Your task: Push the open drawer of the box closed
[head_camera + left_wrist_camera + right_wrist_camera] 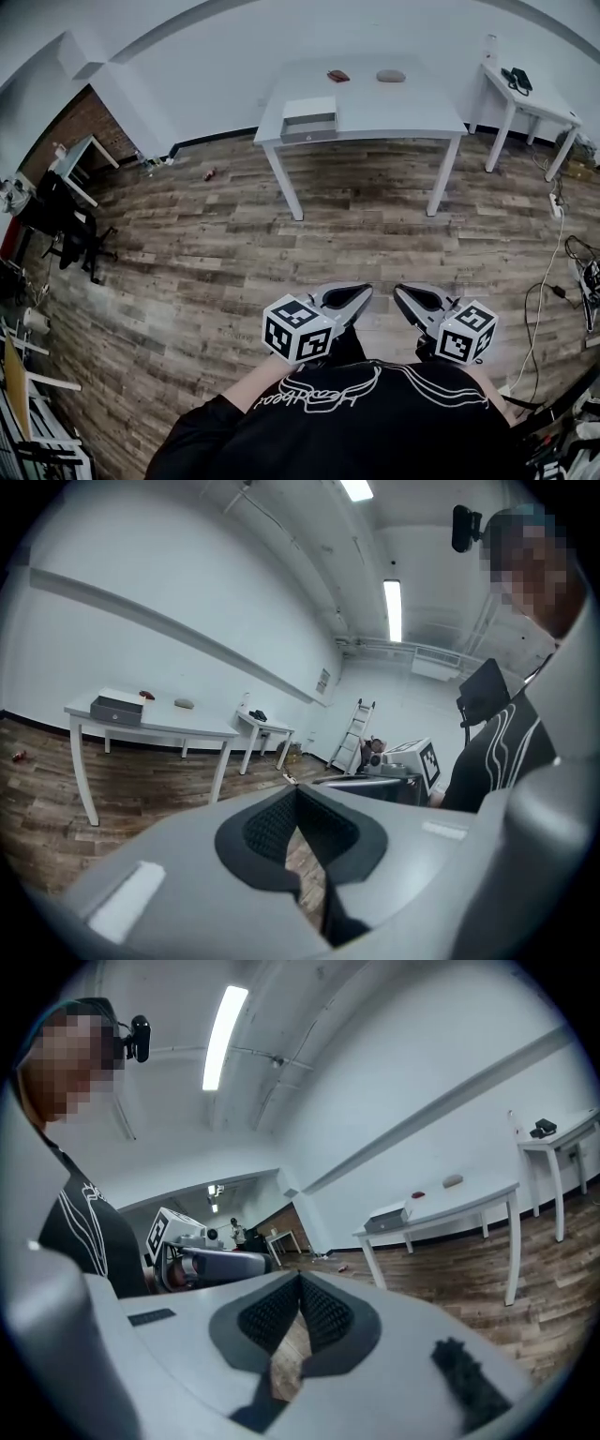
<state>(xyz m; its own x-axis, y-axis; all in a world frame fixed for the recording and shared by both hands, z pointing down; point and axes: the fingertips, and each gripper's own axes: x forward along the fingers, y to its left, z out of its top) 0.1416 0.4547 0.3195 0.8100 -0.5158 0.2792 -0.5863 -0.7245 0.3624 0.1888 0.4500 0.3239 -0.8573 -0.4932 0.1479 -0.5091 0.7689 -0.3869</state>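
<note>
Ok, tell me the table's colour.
The table is white; the head view shows it best.

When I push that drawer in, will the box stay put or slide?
The box looks small and probably light, so it may slide back on the smooth white table. Its low, flat shape makes tipping unlikely.

The person wears a black top [403, 436] with a white line-drawn print [319, 394] across it. The left gripper [362, 296] and right gripper [401, 294] are grey, each with black ribbed pads [272, 827] and a white marker cube [298, 328].
</note>
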